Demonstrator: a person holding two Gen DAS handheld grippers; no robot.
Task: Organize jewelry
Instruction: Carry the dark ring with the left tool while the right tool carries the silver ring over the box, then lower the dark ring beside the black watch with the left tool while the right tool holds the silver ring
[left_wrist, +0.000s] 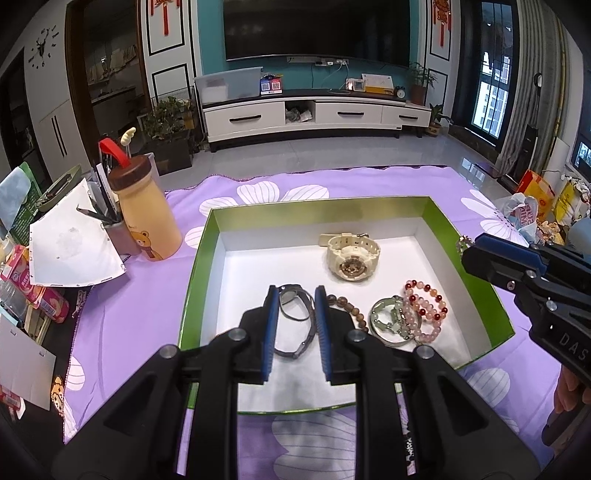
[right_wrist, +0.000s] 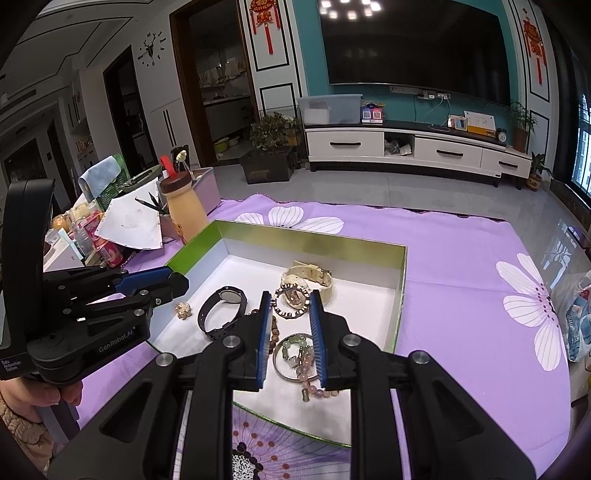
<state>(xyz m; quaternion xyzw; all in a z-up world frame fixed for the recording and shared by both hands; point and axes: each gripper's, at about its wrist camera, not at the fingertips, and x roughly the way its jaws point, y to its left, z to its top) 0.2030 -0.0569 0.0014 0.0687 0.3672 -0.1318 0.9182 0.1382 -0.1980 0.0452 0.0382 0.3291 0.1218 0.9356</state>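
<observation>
A green box (left_wrist: 199, 258) (right_wrist: 400, 295) with a white floor lies on the purple cloth. In it are a cream watch (left_wrist: 352, 256) (right_wrist: 314, 277), a dark watch (left_wrist: 293, 317) (right_wrist: 221, 312), a brown bead bracelet (left_wrist: 351, 310), a jade bracelet (left_wrist: 391, 319) (right_wrist: 293, 349), a pink bead bracelet (left_wrist: 424, 304) and a gold flower piece (right_wrist: 183, 309). My left gripper (left_wrist: 297, 295) is open over the dark watch. My right gripper (right_wrist: 288, 301) holds a sparkly ring-shaped bracelet (right_wrist: 291, 300) between its fingers above the box.
A yellow bear bottle (left_wrist: 147, 214), a pen cup (left_wrist: 118, 232), papers (left_wrist: 74, 243) and snack packs (left_wrist: 33, 291) crowd the table's left side. Plastic bags (left_wrist: 524, 214) sit at the right. Flowered purple cloth (right_wrist: 480, 295) surrounds the box.
</observation>
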